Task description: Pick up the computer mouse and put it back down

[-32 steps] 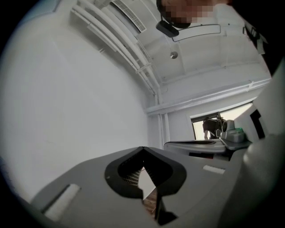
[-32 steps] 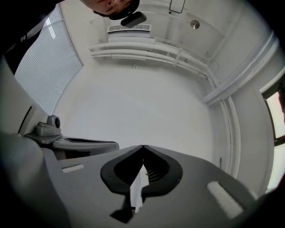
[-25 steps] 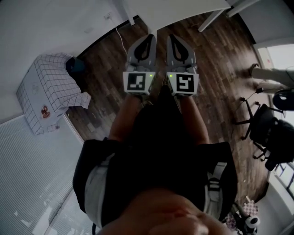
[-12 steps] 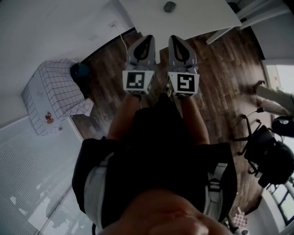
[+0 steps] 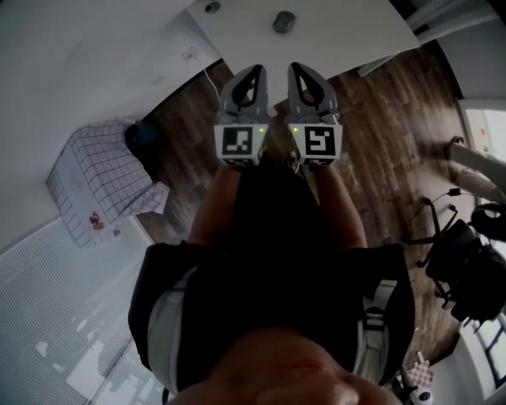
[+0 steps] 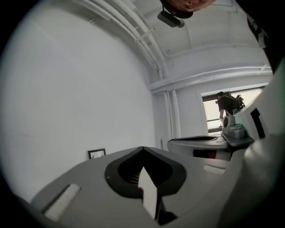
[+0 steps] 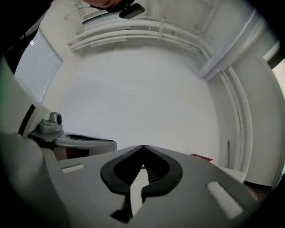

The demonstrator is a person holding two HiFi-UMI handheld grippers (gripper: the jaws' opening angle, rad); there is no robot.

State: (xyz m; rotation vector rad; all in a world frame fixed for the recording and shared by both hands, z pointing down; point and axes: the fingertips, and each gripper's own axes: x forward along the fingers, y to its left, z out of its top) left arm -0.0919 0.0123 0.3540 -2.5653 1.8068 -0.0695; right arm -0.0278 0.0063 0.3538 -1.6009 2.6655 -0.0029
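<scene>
The dark grey computer mouse lies on a white table at the top of the head view. My left gripper and right gripper are held side by side over the wooden floor, just short of the table's near edge, pointing toward it. The jaws of both are shut with nothing between them. The left gripper view shows its tips meeting in front of a white wall. In the right gripper view the tips also meet. The mouse appears in neither gripper view.
A small round object sits on the table's left part. A white checked box stands on the floor at the left and a black office chair at the right. A cable hangs by the wall.
The table has slid further into the head view and the mouse has come into sight on it. Both grippers have moved toward the table together, still shut.
</scene>
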